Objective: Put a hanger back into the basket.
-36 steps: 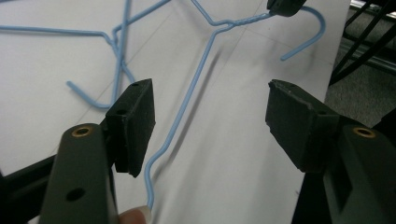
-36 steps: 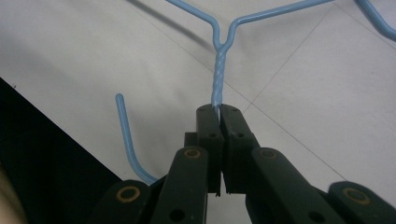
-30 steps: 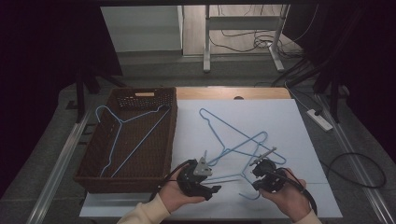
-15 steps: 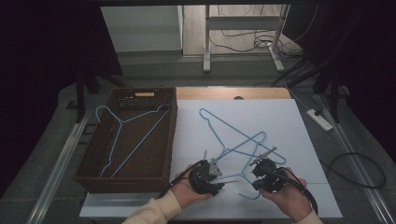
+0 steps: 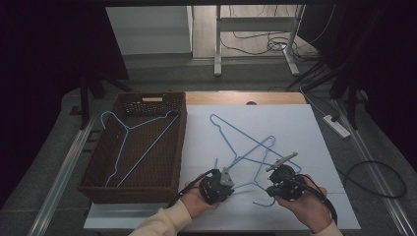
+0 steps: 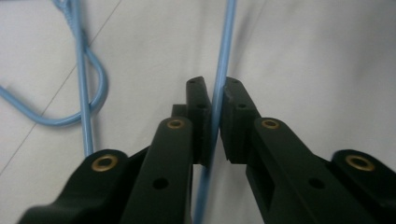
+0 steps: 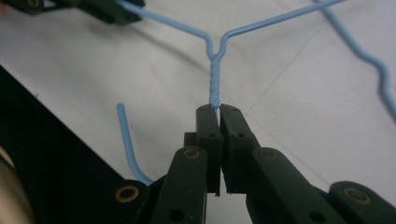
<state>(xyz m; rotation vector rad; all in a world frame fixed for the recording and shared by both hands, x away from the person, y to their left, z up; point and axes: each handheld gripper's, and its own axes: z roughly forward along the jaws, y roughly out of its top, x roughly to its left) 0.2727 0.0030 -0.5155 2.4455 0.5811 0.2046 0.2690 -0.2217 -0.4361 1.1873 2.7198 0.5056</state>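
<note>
The tabletop (image 5: pixel 305 123) is covered with a white sheet, with a strip of bare wood showing along its far edge. On its left side stands a dark woven basket (image 5: pixel 174 162), reaching from near the far edge almost to the near edge. A blue wire hanger lies in the basket (image 5: pixel 129 147), its hook toward the far left corner.

Two more blue hangers lie crossed on the white sheet to the right of the basket. The far hanger (image 5: pixel 236 130) stretches from the middle of the sheet toward the near edge. The near hanger (image 5: pixel 246 186) lies close to the near edge, between the two hands, and its hook curls toward that edge.

The left gripper (image 5: pixel 222 183) sits near the near edge, just right of the basket's near right corner. Its jaws have just been closing, and in the left gripper view they are clamped on a straight wire of the near hanger (image 6: pixel 219 88), which runs up between the pads.

The right gripper (image 5: pixel 275 184) is a little to the right, also near the near edge. In the right gripper view its jaws are pinched tight on the twisted neck of the near hanger (image 7: pixel 214 79), just below where the two shoulder wires split.
</note>
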